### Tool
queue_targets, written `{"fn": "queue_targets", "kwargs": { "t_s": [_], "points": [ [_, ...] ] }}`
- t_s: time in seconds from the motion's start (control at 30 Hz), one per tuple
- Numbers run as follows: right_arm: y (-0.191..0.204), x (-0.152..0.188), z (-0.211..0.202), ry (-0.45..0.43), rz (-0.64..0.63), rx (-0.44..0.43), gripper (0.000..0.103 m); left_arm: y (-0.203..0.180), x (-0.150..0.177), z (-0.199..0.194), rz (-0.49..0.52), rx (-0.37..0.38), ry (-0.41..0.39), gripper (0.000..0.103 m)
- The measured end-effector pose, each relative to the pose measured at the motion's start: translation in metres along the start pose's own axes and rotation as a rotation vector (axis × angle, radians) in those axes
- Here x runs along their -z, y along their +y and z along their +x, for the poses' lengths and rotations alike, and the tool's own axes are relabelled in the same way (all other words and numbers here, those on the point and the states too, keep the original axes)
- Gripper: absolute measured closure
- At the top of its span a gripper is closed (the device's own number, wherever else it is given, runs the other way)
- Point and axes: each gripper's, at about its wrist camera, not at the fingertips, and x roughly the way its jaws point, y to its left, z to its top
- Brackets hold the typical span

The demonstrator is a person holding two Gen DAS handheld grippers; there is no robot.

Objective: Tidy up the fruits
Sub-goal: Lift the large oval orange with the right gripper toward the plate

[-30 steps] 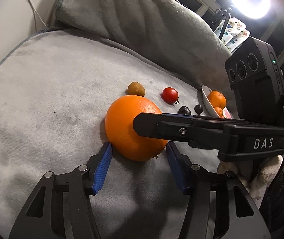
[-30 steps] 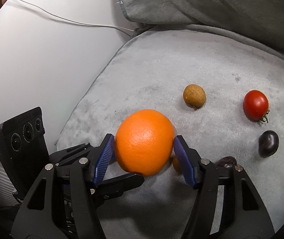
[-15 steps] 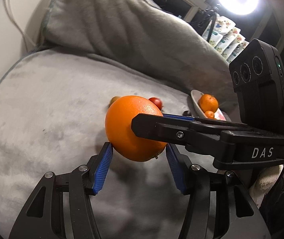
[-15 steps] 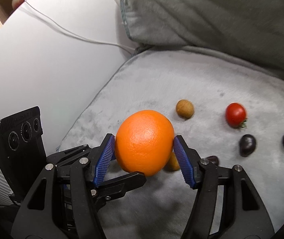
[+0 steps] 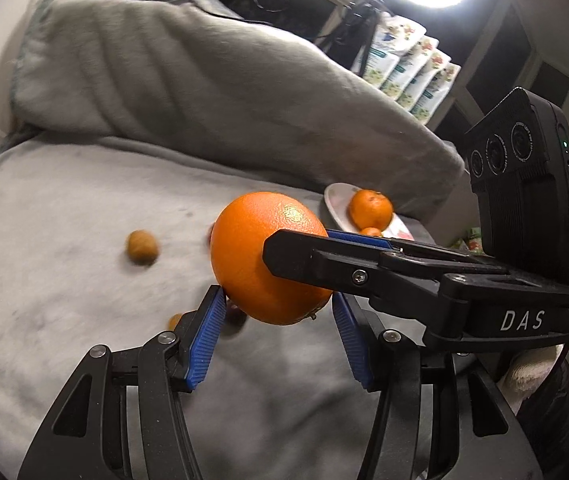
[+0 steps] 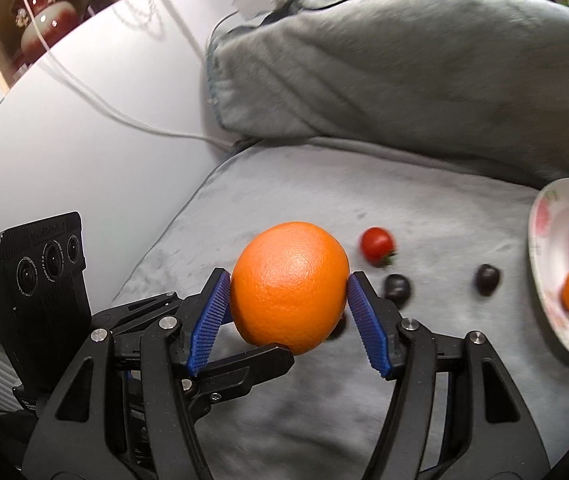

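Both tools pinch the orange (image 6: pixel 289 287): right tool (image 6: pixel 288 320), left tool (image 5: pixel 276 336); the plate (image 6: pixel 540 240) lies off right, nearer the right tool.

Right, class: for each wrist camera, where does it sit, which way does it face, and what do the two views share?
Left wrist: sits behind the left tongs, facing the cushion and plate; shows its own tongs, the right tongs reaching in from the right, a gloved hand.
Right wrist: sits behind the right tongs, facing the tomato and cushion; shows both tongs.
Shared: the orange, plate, both tongs.
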Motion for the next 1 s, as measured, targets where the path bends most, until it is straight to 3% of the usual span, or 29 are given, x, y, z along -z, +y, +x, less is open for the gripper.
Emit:
{"fn": "queue_targets", "kwargs": {
  "t_s": [0.53, 1.0],
  "points": [
    [-0.069, -0.004, -0.054, -0.103, 0.099, 0.093, 0.039, -0.058, -0.031, 0.053, 0.101, 0.087, 0.041, 0.048],
    [-0.13, -0.012, -0.065, -0.127, 0.189, 0.128, 0.039, -0.08, -0.047, 0.103, 0.121, 0.117, 0.092, 0.048]
  ]
}}
